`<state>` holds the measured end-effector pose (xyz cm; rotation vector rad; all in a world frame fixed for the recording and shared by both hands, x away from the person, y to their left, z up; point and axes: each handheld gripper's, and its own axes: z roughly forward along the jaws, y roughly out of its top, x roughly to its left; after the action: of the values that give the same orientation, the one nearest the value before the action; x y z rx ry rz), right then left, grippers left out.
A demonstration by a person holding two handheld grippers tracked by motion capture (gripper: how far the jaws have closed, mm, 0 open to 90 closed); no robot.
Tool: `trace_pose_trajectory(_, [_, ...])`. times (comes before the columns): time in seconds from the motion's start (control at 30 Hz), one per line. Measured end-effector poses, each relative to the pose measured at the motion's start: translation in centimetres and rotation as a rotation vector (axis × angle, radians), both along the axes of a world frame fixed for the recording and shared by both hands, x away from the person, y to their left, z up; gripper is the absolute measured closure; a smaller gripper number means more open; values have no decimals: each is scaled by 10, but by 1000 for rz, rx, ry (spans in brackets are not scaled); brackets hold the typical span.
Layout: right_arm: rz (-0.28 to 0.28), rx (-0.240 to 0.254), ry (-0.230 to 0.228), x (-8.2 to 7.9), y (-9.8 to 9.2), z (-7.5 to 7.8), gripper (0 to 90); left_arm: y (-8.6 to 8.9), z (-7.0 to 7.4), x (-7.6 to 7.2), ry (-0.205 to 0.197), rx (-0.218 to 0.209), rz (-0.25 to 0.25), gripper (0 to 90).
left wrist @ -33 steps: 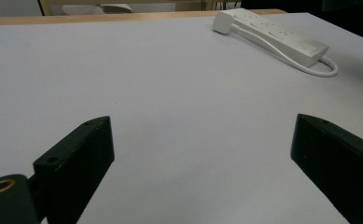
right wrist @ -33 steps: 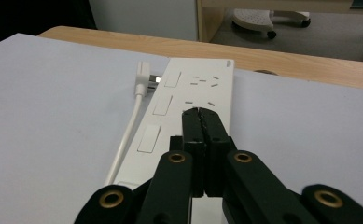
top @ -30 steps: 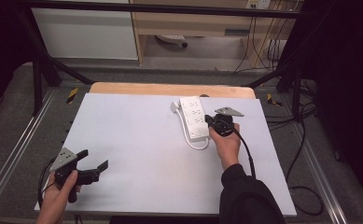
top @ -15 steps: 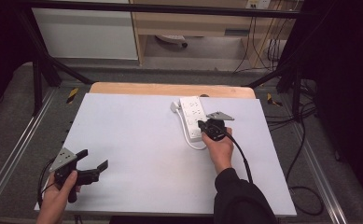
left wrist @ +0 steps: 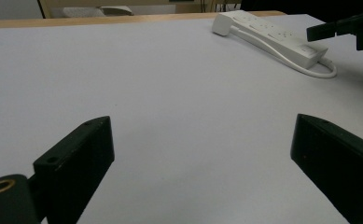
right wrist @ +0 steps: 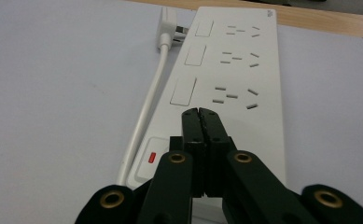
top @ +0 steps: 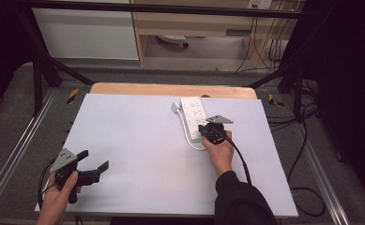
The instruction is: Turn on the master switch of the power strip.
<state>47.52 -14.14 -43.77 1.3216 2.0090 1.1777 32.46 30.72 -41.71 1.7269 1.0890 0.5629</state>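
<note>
The white power strip (top: 193,118) is lying toward the far right of the bench (top: 138,140), its cord (right wrist: 146,112) looping alongside it. The right gripper (top: 211,132) is hovering over the strip's near end, jaws pressed together and holding nothing. The left gripper (top: 91,168) is sitting at the near left corner, jaws spread wide.

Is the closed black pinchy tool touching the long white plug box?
Cannot tell: in the right gripper view the shut right tool overlaps the long white plastic power strip, neither gap nor contact visible.
</note>
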Motion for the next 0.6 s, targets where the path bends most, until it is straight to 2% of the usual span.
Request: trace_pose_trajectory(0.6, [11, -7, 18, -2, 8, -5, 900, 0, 0, 0, -3, -4, 4, 60])
